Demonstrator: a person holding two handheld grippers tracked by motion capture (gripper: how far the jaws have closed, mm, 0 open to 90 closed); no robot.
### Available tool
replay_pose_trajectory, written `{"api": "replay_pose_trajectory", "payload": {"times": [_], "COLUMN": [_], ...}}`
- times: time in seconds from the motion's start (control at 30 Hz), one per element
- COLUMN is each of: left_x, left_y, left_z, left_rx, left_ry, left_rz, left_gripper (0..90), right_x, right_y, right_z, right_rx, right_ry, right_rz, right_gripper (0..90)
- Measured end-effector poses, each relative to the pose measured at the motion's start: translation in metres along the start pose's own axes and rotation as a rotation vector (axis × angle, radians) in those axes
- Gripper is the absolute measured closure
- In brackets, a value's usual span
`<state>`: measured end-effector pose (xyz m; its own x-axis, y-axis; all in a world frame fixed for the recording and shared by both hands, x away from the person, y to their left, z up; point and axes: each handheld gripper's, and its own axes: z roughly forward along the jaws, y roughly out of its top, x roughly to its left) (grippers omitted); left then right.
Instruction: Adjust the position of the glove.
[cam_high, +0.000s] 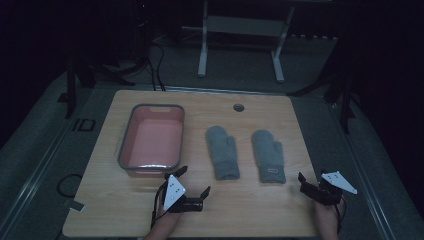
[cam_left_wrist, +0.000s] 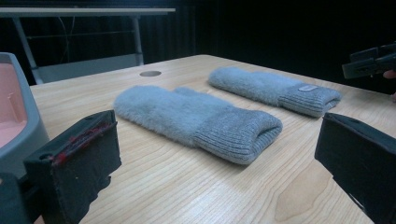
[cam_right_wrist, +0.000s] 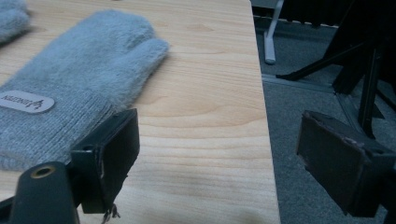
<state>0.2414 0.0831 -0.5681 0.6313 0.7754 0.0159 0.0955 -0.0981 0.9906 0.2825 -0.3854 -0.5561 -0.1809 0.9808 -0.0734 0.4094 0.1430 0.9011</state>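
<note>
Two grey mittens of fuzzy knit with ribbed cuffs are laid flat on the pale wood-grain surface (cam_high: 260, 210): the left mitten (cam_high: 222, 151) at centre, the right mitten (cam_high: 268, 155), bearing a small label, just beside it at 3 o'clock. A rectangular grey-rimmed pink tub (cam_high: 152, 139) at 9 o'clock is seen empty. The left hand-held gripper (cam_high: 194, 181) and right hand-held gripper (cam_high: 311, 182) are held wide, nothing between the jaws.

A: What sits at the left of the wooden table (cam_high: 250, 210)?
B: A pink tub (cam_high: 152, 140) with a grey rim.
A: And at the far edge?
B: A round cable hole (cam_high: 238, 107) in the tabletop. Beyond it, a white desk frame (cam_high: 240, 30) stands on grey carpet (cam_high: 240, 75).
</note>
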Motion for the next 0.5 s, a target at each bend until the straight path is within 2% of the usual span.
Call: {"api": "replay_pose_trajectory", "payload": {"times": [0.13,0.17,0.2,0.27,0.33,0.37,0.43,0.5], "left_x": [0.0,0.0,0.0,0.0,0.0,0.0,0.0,0.0], "left_y": [0.0,0.0,0.0,0.0,0.0,0.0,0.0,0.0], "left_z": [0.0,0.0,0.0,0.0,0.0,0.0,0.0,0.0], "left_rx": [-0.003,-0.003,-0.002,-0.001,-0.002,-0.002,-0.002,-0.002], "left_ry": [-0.002,-0.002,-0.003,-0.004,-0.004,-0.004,-0.005,-0.005], "left_rz": [0.004,0.003,0.003,0.001,-0.001,-0.001,-0.001,-0.001], "left_gripper": [0.2,0.2,0.2,0.2,0.2,0.2,0.2,0.2], "right_x": [0.001,0.0,0.001,0.004,0.008,0.009,0.009,0.012], "right_y": [0.0,0.005,0.008,0.016,0.024,0.028,0.037,0.044], "right_z": [-0.001,-0.003,-0.006,-0.009,-0.012,-0.012,-0.013,-0.014], "right_rx": [0.003,0.011,0.001,0.003,-0.008,0.004,0.029,0.021], "right_ry": [0.006,0.029,0.028,-0.005,-0.014,-0.003,0.068,0.078], "right_rz": [0.008,0.034,0.047,0.024,-0.001,0.001,0.021,0.022], "right_gripper": [12.1,10.7,10.7,10.7,11.0,14.0,13.8,13.8]}}
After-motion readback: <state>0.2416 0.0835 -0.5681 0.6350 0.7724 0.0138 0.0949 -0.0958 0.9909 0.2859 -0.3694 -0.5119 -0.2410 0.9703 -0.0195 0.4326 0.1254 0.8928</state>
